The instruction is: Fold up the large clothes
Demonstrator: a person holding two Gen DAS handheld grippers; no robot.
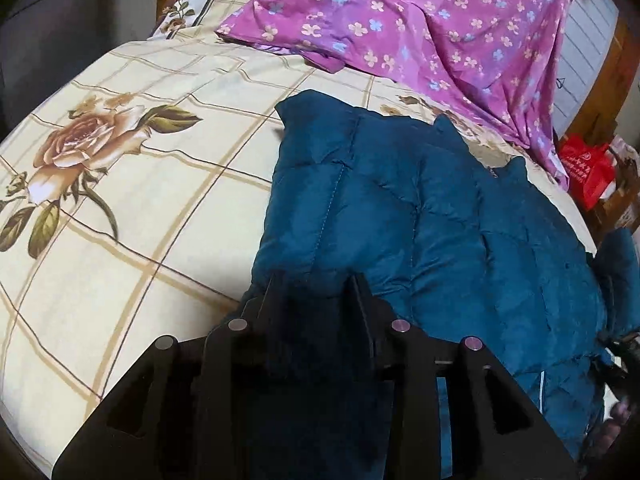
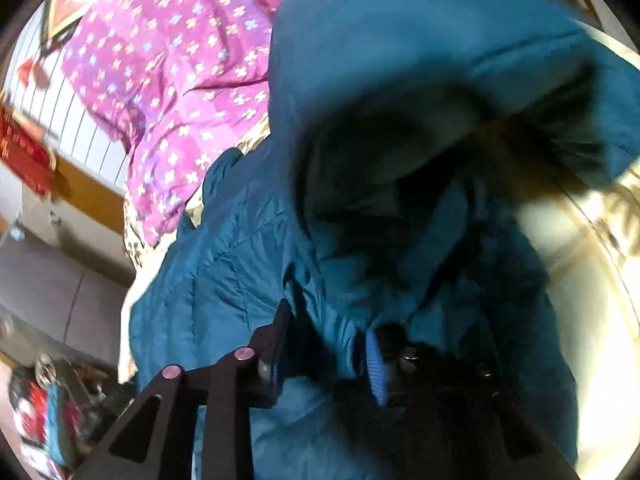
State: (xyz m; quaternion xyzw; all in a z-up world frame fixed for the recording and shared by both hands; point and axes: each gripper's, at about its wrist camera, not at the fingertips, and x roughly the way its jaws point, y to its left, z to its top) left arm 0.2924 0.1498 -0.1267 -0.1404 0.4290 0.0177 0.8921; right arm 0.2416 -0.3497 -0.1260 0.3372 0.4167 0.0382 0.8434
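A teal-blue padded jacket [image 1: 400, 208] lies spread on a bed with a cream, rose-printed sheet [image 1: 140, 200]. My left gripper [image 1: 316, 280] is at the jacket's near edge, and a fold of its fabric is pinched between the two black fingers. In the right wrist view the same jacket [image 2: 240, 260] fills the frame. Its hood [image 2: 400, 60] is lifted and blurred above the sheet [image 2: 580, 280]. My right gripper [image 2: 332, 320] is shut on bunched fabric below the hood, and cloth covers most of the right-hand finger.
A purple flowered quilt [image 1: 420, 28] lies heaped at the far side of the bed [image 2: 168, 60]. A red bag [image 1: 588, 168] sits past the bed's right edge. Dark grey furniture [image 1: 48, 20] stands at the far left. Cluttered items [image 2: 48, 420] lie on the floor.
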